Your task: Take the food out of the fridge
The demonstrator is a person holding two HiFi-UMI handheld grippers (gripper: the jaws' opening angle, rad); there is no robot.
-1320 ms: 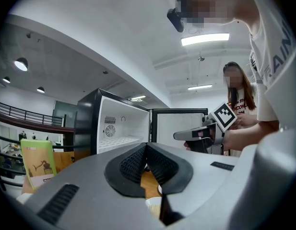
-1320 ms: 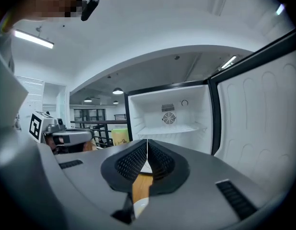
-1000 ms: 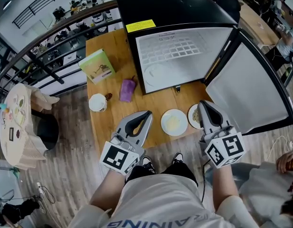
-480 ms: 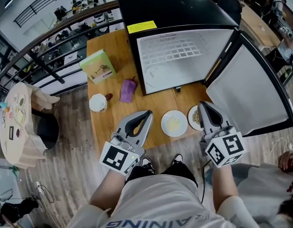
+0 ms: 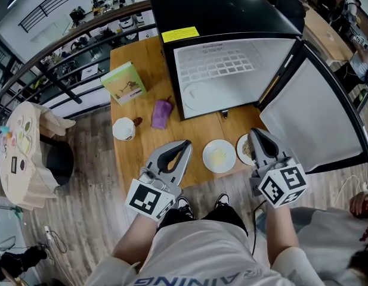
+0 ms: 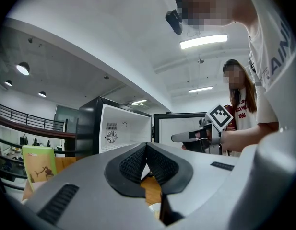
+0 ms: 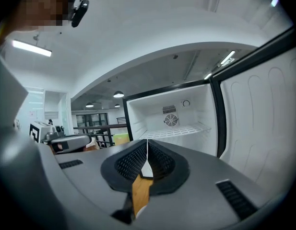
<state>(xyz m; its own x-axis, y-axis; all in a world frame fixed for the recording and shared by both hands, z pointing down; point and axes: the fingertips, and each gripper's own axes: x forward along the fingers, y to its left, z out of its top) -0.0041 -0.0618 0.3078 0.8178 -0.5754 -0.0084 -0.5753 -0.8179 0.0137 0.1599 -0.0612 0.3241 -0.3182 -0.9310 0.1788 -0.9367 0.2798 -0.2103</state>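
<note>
The black mini fridge (image 5: 231,70) stands open on the wooden table (image 5: 142,58), its door (image 5: 315,118) swung out to the right. Inside I see only white walls and a wire shelf (image 7: 174,131). Two white plates with food rest on the table in front of it: one (image 5: 219,155) between my grippers, the other (image 5: 244,149) partly under the right one. My left gripper (image 5: 185,143) and right gripper (image 5: 253,131) hover over the table's front edge, both shut with nothing between the jaws. The left gripper view (image 6: 146,145) and the right gripper view (image 7: 147,153) show the pads meeting.
On the left part of the table stand a white cup (image 5: 123,128), a purple packet (image 5: 161,113) and a green box (image 5: 123,83). A railing runs behind the table. Another person (image 6: 239,114) stands at the right, near the fridge door.
</note>
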